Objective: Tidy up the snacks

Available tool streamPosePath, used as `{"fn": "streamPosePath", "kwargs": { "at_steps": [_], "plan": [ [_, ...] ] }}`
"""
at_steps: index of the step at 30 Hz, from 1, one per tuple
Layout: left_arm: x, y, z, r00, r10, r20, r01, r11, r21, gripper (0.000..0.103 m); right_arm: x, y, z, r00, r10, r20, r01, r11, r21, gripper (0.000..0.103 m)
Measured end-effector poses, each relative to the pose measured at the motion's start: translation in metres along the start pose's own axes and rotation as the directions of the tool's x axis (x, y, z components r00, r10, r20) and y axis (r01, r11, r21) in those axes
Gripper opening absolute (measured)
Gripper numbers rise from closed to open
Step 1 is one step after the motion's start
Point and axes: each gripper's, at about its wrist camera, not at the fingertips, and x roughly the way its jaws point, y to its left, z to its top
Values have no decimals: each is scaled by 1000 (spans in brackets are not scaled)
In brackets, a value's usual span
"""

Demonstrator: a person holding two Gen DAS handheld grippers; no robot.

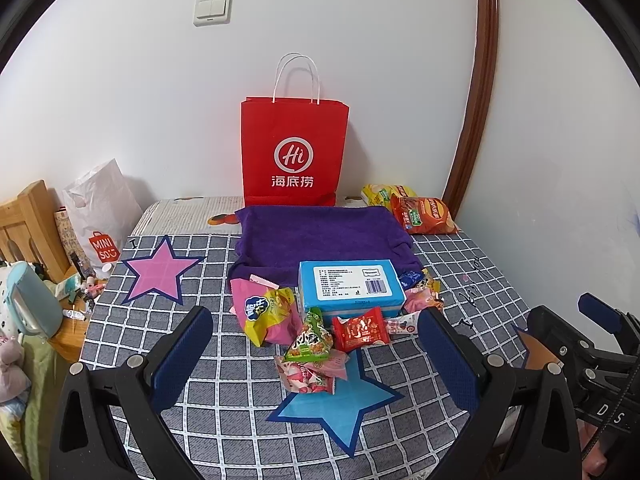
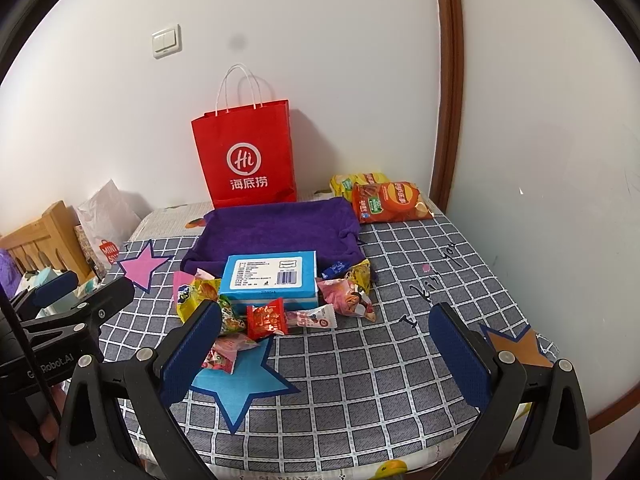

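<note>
A pile of small snack packets lies on the checked cloth around a blue box (image 1: 349,289) (image 2: 272,280): a pink-and-yellow packet (image 1: 267,312), a green packet (image 1: 310,338), a red packet (image 1: 361,330) (image 2: 266,318) and pink ones (image 1: 310,376) (image 2: 346,298). Behind them a purple towel (image 1: 316,236) (image 2: 276,232) is spread, with a red paper bag (image 1: 294,152) (image 2: 246,156) upright against the wall. Two chip bags (image 1: 424,210) (image 2: 390,200) lie at the back right. My left gripper (image 1: 316,360) hangs open just short of the pile. My right gripper (image 2: 326,346) hangs open over bare cloth, right of the pile. Neither holds anything.
The checked cloth (image 1: 224,360) (image 2: 360,380) bears pink (image 1: 160,272), blue (image 1: 340,404) and orange (image 2: 516,344) stars. A white shopping bag (image 1: 100,216) and a cluttered wooden stand (image 1: 28,224) sit at the left edge. A wall (image 2: 540,200) closes the right side.
</note>
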Motion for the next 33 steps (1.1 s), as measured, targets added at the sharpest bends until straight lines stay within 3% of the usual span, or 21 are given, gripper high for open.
{"fn": "streamPosePath", "kwargs": {
  "at_steps": [14,27,33],
  "plan": [
    [14,1,-3,1000,-14,-8,14,1000,12,103,6,-3,-3,1000,5,-1,-5,1000,15,102],
    [90,32,-29,989,4,-147,-9,999,-31,100,95,-54,-30,983,-58,-172,76,992,103,100],
    [130,46,-45,976,4,-217,-14,999,-48,99,133,-70,-43,981,-49,-186,73,989,127,96]
  ]
}}
